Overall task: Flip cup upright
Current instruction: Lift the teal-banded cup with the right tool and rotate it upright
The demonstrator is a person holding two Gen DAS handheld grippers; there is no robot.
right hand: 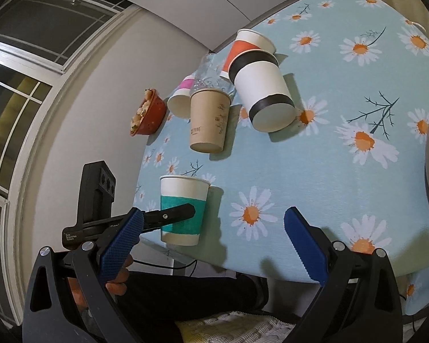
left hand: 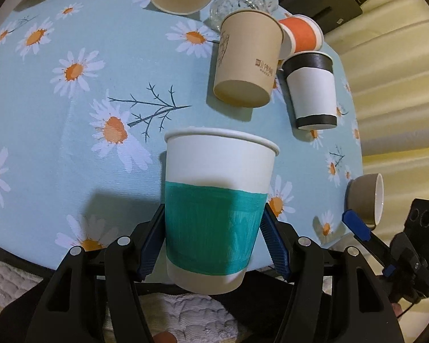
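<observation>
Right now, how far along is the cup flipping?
Done: the teal-banded cup already stands rim-up near the table edge. In hand: the left gripper is shut on it, not yet released. The right gripper is open, holding nothing. Left: the kraft cup and the black-banded cup look inverted.

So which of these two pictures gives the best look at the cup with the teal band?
The left wrist view. The teal-banded cup fills the middle there, rim up, pinched between the left gripper fingers. The right wrist view shows the same cup small and off to the left, partly crossed by a black finger, while the right gripper stands open.
</observation>
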